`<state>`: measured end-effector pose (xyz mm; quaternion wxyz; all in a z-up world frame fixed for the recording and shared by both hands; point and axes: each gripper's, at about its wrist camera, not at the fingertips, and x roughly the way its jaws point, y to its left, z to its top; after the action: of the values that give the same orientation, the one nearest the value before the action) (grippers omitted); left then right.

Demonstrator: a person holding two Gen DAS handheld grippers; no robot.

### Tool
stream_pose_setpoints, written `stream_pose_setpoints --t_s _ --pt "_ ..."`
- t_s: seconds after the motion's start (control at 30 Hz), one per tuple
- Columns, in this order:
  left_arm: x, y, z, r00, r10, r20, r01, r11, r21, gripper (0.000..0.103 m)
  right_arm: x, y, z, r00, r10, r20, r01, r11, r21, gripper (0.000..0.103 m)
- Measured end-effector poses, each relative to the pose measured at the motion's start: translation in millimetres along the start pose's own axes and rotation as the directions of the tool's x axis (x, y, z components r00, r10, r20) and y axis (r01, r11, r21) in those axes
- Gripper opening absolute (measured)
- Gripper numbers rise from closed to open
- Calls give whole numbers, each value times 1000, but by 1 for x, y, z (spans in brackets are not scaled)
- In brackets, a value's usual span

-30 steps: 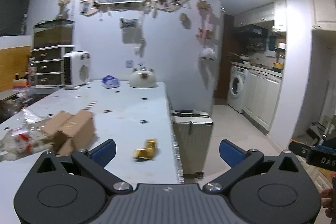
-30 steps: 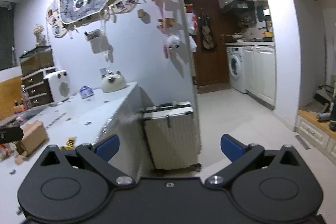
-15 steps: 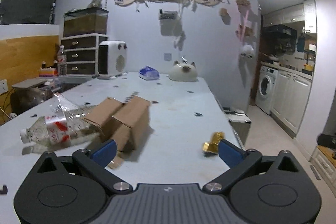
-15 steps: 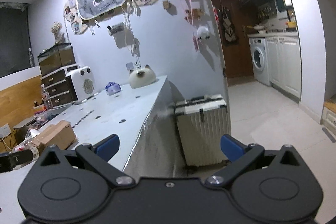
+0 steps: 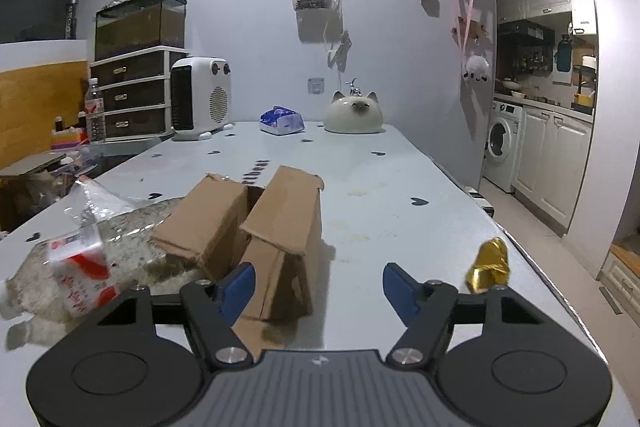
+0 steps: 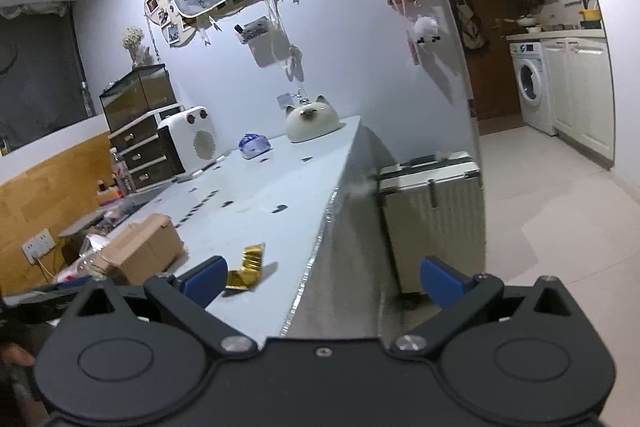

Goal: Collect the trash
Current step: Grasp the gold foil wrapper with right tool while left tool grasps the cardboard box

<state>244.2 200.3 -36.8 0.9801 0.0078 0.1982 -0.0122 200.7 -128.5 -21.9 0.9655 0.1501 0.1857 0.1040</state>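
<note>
Left wrist view: left gripper [image 5: 318, 285] is closing, jaws still apart around the cardboard box [image 5: 276, 239], pads not visibly pressing; its near base is hiding behind the fingers. Crushed bottle [image 5: 68, 267] lying left, edge-cropped.

Right wrist view: right gripper [image 6: 322, 277] is standing open and empty; gold wrapper [image 6: 246, 267] lying beside its left finger.

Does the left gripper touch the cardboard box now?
Cannot tell. In the left wrist view the left gripper has closed partway around the cardboard box, but no view shows contact or a gap plainly.

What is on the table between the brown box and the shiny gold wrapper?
Nothing. In the left wrist view, the stretch of table between the cardboard box and the gold wrapper is bare apart from faint stains.
</note>
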Motion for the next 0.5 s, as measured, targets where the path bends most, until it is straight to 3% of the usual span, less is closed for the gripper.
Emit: stream_pose_setpoints --t_s 0.1,0.2,0.3,0.47,0.5 --pt "20 5 2 999 -17 -42 17 1000 -10 61 10 5 0 1000 9 -10 -9 1000 9 103" --pt "28 10 7 999 -28 -32 27 999 -37 59 22 8 1 1000 15 -22 -14 999 36 103" --pt "38 14 9 997 -28 -71 24 998 -62 54 36 12 6 999 33 -37 -31 998 53 103" --pt "50 16 8 991 -7 -131 -4 997 -79 48 71 17 18 991 101 -93 -85 984 156 102" --pt "51 16 8 990 -2 -139 -9 997 -75 48 78 18 20 989 108 -98 -90 980 179 98"
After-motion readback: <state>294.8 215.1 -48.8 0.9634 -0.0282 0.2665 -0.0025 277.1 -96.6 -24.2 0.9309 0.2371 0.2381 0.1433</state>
